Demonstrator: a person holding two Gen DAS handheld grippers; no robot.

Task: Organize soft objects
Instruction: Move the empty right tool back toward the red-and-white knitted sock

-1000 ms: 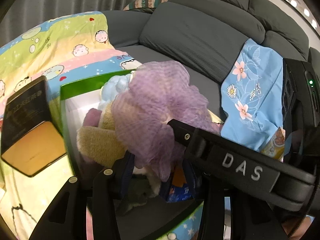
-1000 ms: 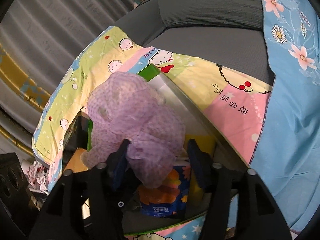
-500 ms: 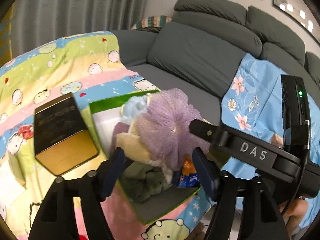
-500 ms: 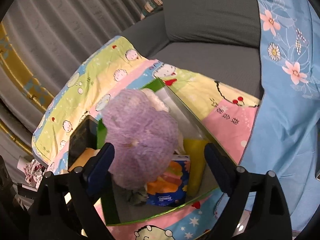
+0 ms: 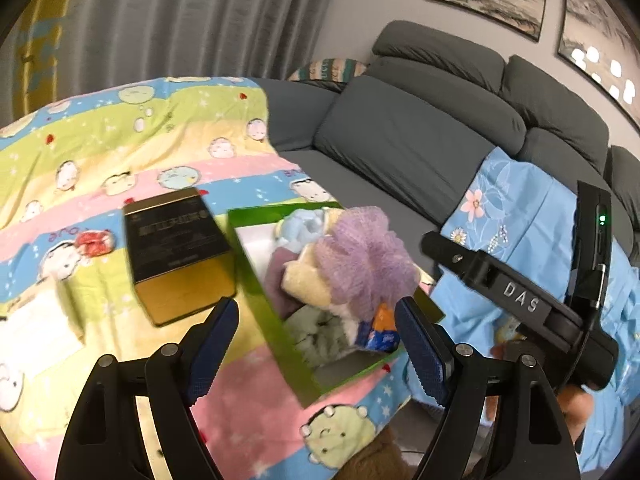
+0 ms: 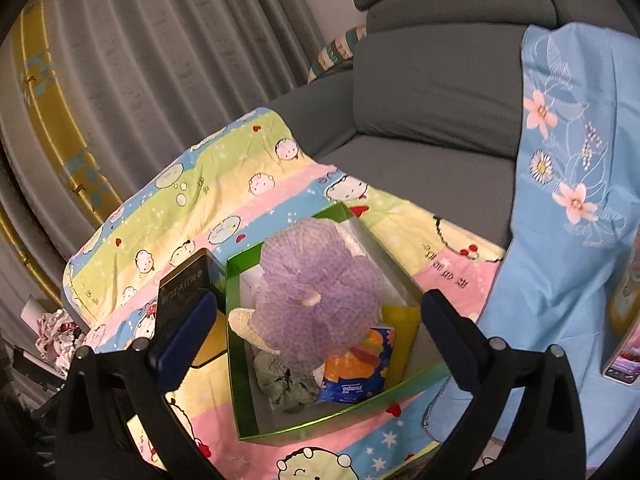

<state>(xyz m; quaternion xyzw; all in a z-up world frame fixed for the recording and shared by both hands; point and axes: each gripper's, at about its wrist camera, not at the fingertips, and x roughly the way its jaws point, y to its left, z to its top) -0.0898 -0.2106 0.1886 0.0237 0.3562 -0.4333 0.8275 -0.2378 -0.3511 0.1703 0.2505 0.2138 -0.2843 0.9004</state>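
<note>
Bath puff: I see a purple mesh bath puff (image 6: 316,304) lying on top of the heap in the green box (image 6: 240,360), with towels and a tissue pack (image 6: 352,368) under it.
Box: it sits on a cartoon blanket (image 5: 120,152) spread over the sofa (image 5: 400,148).
Handling: I judge the puff very light, springy and easily crushed; the mesh snags, so I would pinch it near its tied middle.
Left hand-held gripper (image 5: 316,350): jaws opening, nothing between them.
Right hand-held gripper (image 6: 320,344): jaws opening wide, clear of the puff.
</note>
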